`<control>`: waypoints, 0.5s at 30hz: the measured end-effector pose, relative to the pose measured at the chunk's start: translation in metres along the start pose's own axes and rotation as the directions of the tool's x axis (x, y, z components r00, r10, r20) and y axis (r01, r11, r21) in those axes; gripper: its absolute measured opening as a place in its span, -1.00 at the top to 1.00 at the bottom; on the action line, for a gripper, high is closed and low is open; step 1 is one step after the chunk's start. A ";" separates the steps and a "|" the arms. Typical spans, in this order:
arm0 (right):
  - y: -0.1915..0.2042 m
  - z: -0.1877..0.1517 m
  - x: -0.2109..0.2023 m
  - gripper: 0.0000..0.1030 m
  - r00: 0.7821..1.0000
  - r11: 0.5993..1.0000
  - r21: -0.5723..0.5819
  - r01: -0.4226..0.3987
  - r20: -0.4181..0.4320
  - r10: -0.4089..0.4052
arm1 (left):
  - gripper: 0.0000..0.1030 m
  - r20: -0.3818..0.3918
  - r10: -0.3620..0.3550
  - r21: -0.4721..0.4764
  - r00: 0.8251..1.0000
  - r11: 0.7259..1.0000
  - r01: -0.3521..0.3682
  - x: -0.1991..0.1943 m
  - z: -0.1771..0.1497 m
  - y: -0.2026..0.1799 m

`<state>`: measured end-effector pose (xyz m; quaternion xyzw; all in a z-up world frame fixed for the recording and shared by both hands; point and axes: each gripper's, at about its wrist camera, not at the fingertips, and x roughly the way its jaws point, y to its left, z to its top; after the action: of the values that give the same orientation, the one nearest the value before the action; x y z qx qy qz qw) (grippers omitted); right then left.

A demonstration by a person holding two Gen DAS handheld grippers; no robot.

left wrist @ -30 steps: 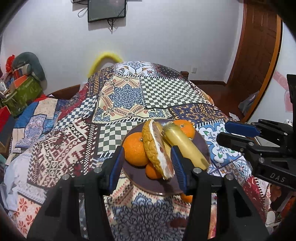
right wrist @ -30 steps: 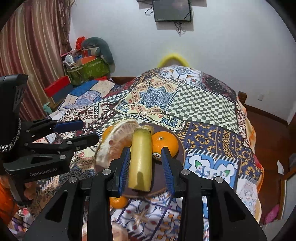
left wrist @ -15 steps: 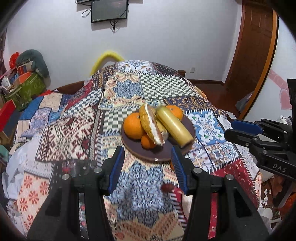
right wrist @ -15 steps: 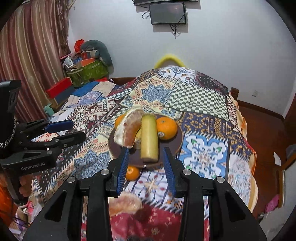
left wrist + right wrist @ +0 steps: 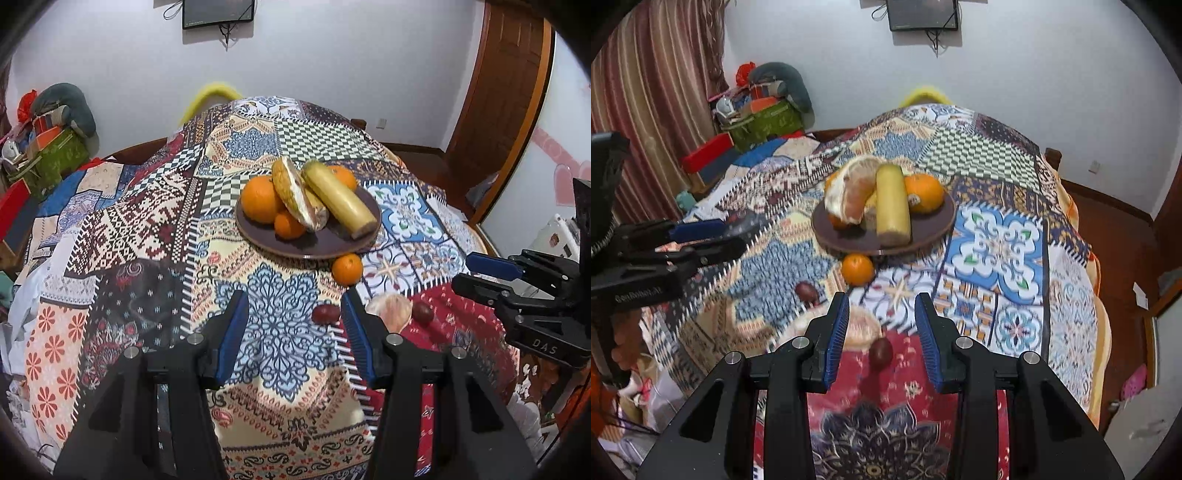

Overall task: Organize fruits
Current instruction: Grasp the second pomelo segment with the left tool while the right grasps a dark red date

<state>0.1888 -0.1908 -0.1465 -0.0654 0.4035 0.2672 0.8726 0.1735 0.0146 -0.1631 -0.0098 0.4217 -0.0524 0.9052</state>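
A dark round plate (image 5: 332, 243) (image 5: 934, 225) on the patchwork cloth holds a banana (image 5: 338, 199) (image 5: 892, 205), a peeled pomelo wedge (image 5: 295, 195) (image 5: 855, 194) and oranges (image 5: 260, 199) (image 5: 925, 192). A small orange (image 5: 347, 269) (image 5: 857, 269) lies on the cloth just in front of the plate. Nearer me lie two dark red fruits (image 5: 325, 314) (image 5: 881, 352) and a pale pomelo piece (image 5: 391, 312) (image 5: 860, 326). My left gripper (image 5: 293, 332) is open and empty, well short of the plate. My right gripper (image 5: 881, 326) is open and empty above the near red fruit.
The table's patchwork cloth (image 5: 258, 147) falls away at all sides. A cluttered pile with a green box (image 5: 55, 158) (image 5: 768, 122) stands at the left wall. A striped curtain (image 5: 639, 92) hangs left; a wooden door (image 5: 509, 85) is right.
Both grippers have pulled back from the plate toward the table's near edge. The plate looks smaller, and the loose orange, red fruits and pomelo piece have come into view.
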 end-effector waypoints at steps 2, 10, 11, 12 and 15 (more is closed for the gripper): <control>0.001 -0.007 0.003 0.34 1.000 1.000 -0.002 0.007 -0.016 -0.007 | -0.01 -0.002 0.002 0.007 1.000 1.000 -0.002 0.002 -0.006 -0.002; 0.000 -0.030 0.024 0.34 0.996 0.999 0.046 -0.020 -0.091 0.024 | -0.04 -0.032 -0.002 0.004 0.999 1.000 0.002 0.021 -0.024 -0.005; -0.001 -0.031 0.026 0.34 0.995 0.998 0.053 -0.027 -0.094 0.032 | -0.09 -0.037 0.000 0.007 0.999 1.000 0.000 0.023 -0.026 -0.006; -0.002 -0.032 0.028 0.34 0.995 0.997 0.063 -0.031 -0.096 0.037 | -0.12 -0.038 -0.001 0.010 0.999 1.000 0.001 0.025 -0.027 -0.007; -0.002 -0.035 0.031 0.34 0.994 0.996 0.076 -0.038 -0.097 0.045 | -0.21 -0.029 -0.009 0.013 1.000 1.000 0.009 0.028 -0.030 -0.010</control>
<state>0.1832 -0.1910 -0.1930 -0.0378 0.4570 0.2665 0.8478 0.1679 0.0025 -0.2035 -0.0050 0.4342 -0.0594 0.8988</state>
